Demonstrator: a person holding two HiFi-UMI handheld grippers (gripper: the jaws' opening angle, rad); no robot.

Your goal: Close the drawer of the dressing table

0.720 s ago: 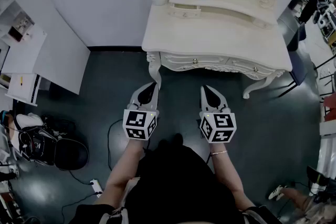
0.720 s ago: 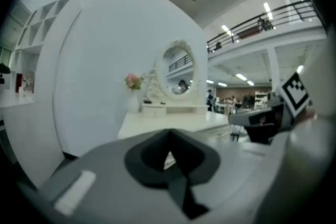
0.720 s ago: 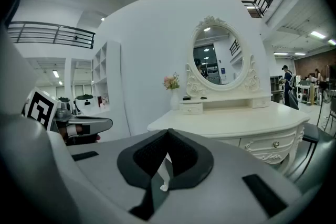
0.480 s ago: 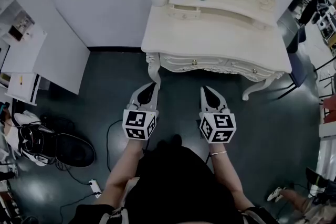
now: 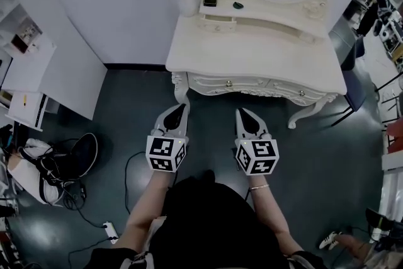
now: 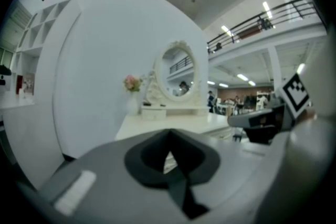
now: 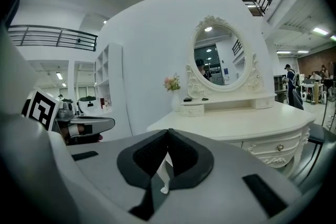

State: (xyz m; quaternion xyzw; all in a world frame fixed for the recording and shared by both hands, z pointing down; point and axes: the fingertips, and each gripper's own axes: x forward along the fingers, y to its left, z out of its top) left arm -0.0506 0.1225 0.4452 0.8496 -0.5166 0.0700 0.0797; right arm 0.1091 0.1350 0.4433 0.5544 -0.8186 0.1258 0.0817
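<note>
Facing the dressing table (image 5: 252, 50) from nearby, left tool (image 5: 182, 106) and right tool (image 5: 242, 112) are pressed together.

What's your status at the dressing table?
Left hand-held gripper shut, empty; right hand-held gripper same. Small upper drawer looks ajar, untouched. Nothing in the way.

Black garment (image 5: 208, 214), thin wrist bracelet (image 5: 258, 186), pale grey left gripper (image 5: 182, 106) and right gripper (image 5: 242, 112), black-lined fingers (image 7: 148, 157), black-and-white marker cubes (image 5: 167, 154)
</note>
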